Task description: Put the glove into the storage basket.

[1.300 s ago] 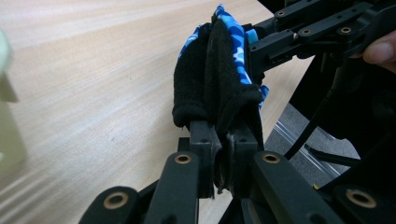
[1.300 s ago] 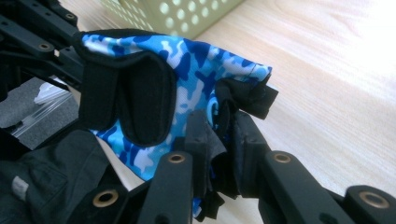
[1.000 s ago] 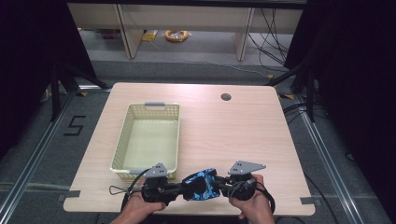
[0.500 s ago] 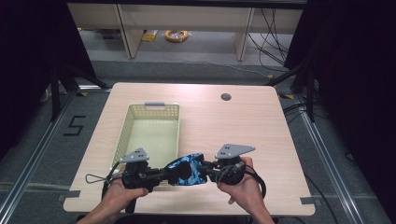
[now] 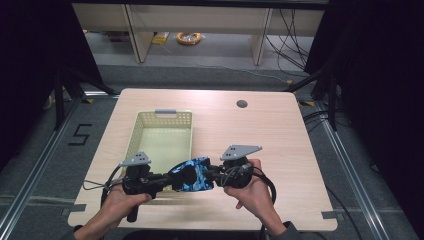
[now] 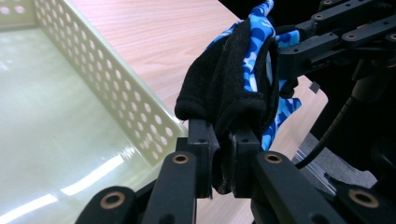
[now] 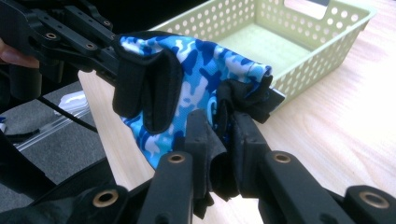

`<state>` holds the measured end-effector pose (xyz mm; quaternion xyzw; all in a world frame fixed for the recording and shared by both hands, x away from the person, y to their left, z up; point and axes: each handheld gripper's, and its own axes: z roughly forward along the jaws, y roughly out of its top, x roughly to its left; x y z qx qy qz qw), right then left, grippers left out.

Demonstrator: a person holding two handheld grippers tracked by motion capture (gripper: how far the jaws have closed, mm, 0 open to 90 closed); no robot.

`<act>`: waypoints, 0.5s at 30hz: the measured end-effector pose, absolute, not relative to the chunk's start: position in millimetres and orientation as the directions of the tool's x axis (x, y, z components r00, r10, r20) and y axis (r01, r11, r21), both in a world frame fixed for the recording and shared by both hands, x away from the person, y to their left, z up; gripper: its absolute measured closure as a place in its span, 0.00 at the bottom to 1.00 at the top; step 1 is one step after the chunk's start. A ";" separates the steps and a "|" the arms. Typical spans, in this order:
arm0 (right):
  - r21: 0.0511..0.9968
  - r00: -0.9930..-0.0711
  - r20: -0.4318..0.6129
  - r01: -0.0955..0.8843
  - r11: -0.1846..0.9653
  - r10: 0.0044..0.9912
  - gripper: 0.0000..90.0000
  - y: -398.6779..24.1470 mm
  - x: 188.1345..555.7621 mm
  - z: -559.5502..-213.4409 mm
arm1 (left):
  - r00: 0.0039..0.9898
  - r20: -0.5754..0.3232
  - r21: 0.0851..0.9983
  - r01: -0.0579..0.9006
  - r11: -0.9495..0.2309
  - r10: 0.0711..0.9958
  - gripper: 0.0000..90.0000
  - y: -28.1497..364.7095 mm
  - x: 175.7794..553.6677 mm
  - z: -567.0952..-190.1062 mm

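The left gripper (image 5: pixel 167 180) and the right gripper (image 5: pixel 212 175) each clamp one end of a blue camouflage glove (image 5: pixel 191 175) with black trim, jaws narrowed on the fabric. The glove hangs between them above the table (image 5: pixel 280 145), near edge, just beside the near right corner of the pale green perforated basket (image 5: pixel 150 120).

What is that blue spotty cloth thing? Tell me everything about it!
It looks like a glove of soft fabric, blue camouflage with black parts. It hangs crumpled in the air over the table's near edge, beside the pale green basket. The left claw pinches its black end and the right claw pinches the other end.
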<state>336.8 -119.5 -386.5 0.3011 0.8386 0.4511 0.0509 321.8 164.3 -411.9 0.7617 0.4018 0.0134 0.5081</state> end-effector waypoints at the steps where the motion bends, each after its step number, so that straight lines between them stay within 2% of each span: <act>1: 0.797 -0.828 0.167 0.433 0.421 0.535 0.88 -118.4 339.9 -385.6 | 0.675 -0.388 0.783 0.601 -0.162 0.628 0.91 165.7 323.2 -410.8; 15: 0.783 -0.826 0.174 0.446 0.434 0.536 0.88 -83.4 366.3 -371.4 | 0.627 -0.379 0.782 0.611 -0.127 0.681 0.91 196.1 342.3 -402.3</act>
